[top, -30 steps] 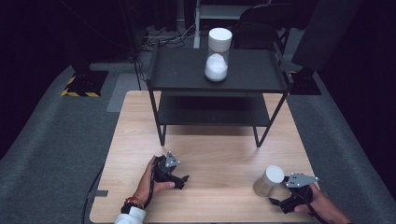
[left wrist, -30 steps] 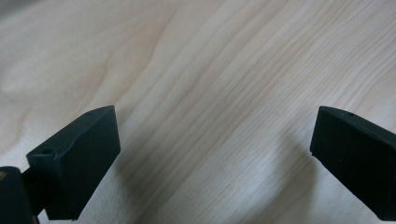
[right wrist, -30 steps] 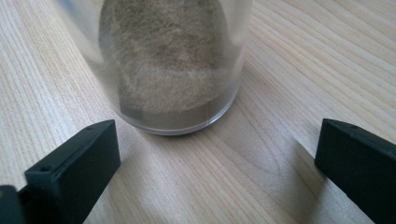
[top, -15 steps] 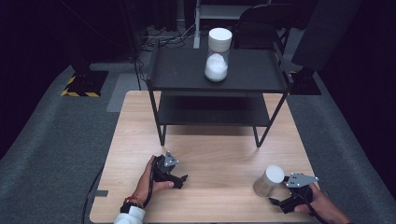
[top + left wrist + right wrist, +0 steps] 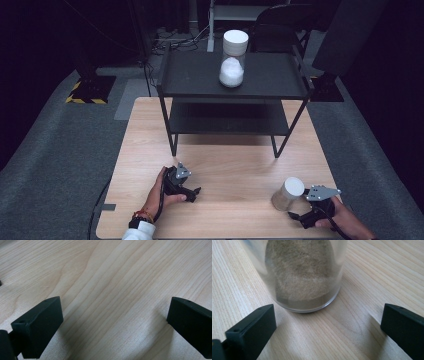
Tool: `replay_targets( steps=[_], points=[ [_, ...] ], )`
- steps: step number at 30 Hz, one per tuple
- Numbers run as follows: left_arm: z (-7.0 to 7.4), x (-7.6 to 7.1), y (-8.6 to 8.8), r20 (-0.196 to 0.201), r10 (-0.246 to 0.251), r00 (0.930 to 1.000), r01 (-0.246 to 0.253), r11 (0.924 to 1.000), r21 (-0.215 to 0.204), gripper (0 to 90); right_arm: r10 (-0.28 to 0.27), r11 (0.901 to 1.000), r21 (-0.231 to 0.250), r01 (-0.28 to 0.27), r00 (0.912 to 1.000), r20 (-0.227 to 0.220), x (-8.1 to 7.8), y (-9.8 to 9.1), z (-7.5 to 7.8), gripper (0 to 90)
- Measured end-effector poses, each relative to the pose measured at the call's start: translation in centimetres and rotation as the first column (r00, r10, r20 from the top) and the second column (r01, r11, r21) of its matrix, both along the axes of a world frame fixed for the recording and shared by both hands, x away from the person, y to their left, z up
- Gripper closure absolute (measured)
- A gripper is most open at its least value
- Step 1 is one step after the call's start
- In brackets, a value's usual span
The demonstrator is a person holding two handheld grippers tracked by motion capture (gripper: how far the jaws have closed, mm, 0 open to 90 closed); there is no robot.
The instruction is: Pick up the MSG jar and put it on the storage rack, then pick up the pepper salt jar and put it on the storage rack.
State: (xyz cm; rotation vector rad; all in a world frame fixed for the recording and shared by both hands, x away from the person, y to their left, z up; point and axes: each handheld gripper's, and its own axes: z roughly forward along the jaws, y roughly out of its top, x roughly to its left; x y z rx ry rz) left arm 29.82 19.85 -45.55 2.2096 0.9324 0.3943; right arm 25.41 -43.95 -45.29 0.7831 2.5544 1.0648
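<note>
High view shows a light wooden table (image 5: 225, 210) with a person's two hands at the near edge. On the left side, the left hand (image 5: 162, 192) holds the left gripper (image 5: 192, 194) low over the bare wood, near the front of the table. Left gripper view looks down its two black jaws, and they stand wide apart with nothing but wood grain between them. Farther back, in the middle of the table, stands a black metal shelf (image 5: 200, 75) with two levels. On its top level sits a clear jar (image 5: 234, 59) with a white lid and white stuff inside. Moving to the right, a second jar (image 5: 287, 194) stands upright on the table near the front right corner. It has a white lid too. Just beside it, on its right, the right hand (image 5: 345, 222) holds the right gripper (image 5: 295, 217), which points at the foot of the jar. Right gripper view shows that jar (image 5: 304, 275) very close, clear and round, with brownish grey grainy stuff inside. The right jaws are spread wide as well. The jar stands just ahead of them, not between them, and they do not touch it. The wood shows between the jaws and the bottom of the jar.
</note>
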Motion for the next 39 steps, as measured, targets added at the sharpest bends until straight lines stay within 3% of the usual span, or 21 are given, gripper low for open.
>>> replay_targets(
  steps=[19, 24, 28, 39],
  points=[
    [0.0, -0.1, -0.1, 0.0, 0.005, 1.0, -0.005, 1.0, 0.001, 0.4, -0.001, 1.0, 0.0, 0.001, 1.0, 0.002, -0.1, 0.0, 0.0, 0.0],
    [0.0, -0.1, -0.1, 0.0, 0.005, 1.0, -0.005, 1.0, 0.001, 0.4, 0.017, 0.9991, -0.039, -0.016, 0.9996, 0.024, -0.4, 0.3, 0.5, 0.4],
    [0.0, 0.0, -0.1, 0.002, 0.003, 1.0, -0.003, 1.0, 0.001, 0.4, 0.033, 0.9986, -0.041, -0.032, 0.999, 0.03, -0.5, 0.4, 0.9, 1.2],
    [0.0, -0.1, -0.1, 0.002, 0.004, 1.0, -0.004, 1.0, 0.001, 0.4, 0.032, 0.9962, 0.079, -0.037, 0.9972, 0.068, -1.3, -0.2, 1.8, 1.5]
  ],
)
